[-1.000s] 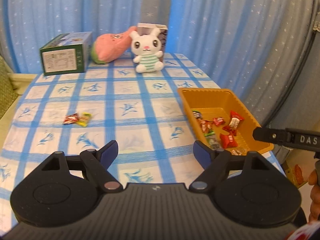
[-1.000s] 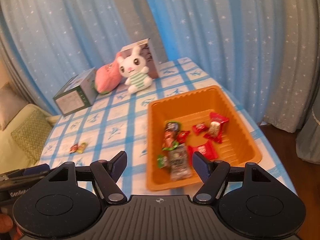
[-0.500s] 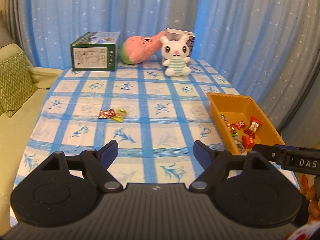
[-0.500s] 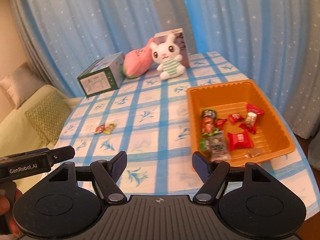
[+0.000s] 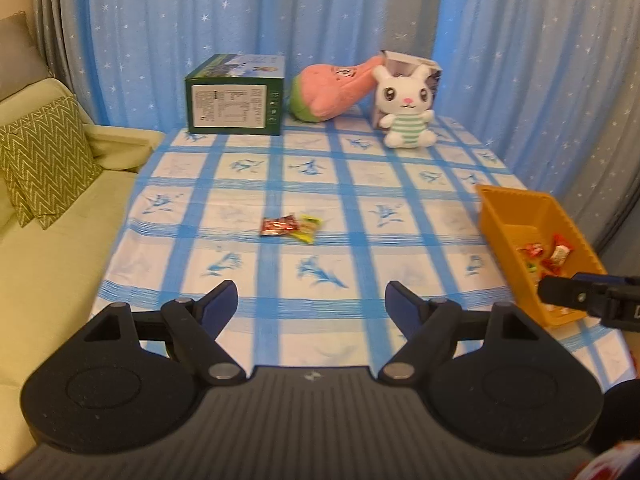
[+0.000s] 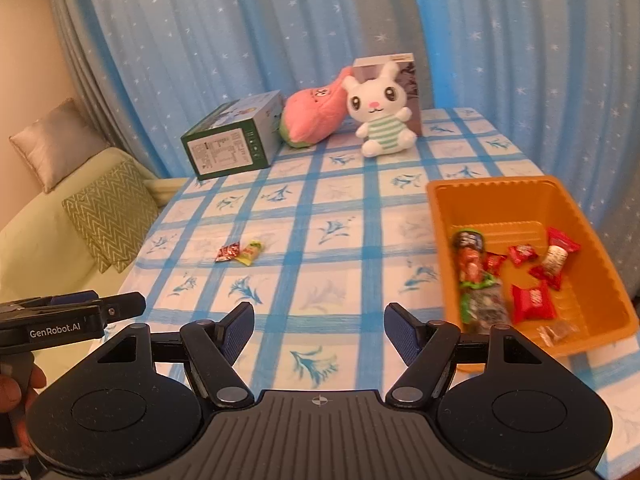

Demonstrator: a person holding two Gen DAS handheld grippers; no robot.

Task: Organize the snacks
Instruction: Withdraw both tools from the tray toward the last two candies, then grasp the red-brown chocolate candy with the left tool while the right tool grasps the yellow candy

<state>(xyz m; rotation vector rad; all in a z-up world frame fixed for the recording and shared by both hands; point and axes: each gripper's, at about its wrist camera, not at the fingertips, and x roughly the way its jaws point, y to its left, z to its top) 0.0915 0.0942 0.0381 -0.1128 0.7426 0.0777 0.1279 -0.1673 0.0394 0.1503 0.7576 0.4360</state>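
We hold the left gripper (image 5: 312,304) over the near edge of the table (image 5: 360,184), its jaws spread wide with only tablecloth between them. The right gripper (image 6: 319,328) hangs over the same near edge, closer to the right side, jaws likewise apart and empty. In the right wrist view the left gripper (image 6: 120,306) shows side-on at the lower left, a hand (image 6: 18,388) beneath it.

Two loose snacks lie touching each other out on the cloth, toward the left edge and about midway from near to far: a red packet (image 5: 278,226) and a yellow packet (image 5: 307,229) just to its right. Both grippers are well apart from them.

An orange bin (image 6: 496,196) sits at the near right corner of the table. Inside we see several wrapped snacks (image 6: 532,302), mostly red, along with a long dark-and-green packet against its left wall.

Along the far edge stand a green box (image 5: 236,100), a pink plush (image 5: 328,90) beside it, and a white bunny (image 5: 406,110) propped against a small carton (image 5: 408,62).
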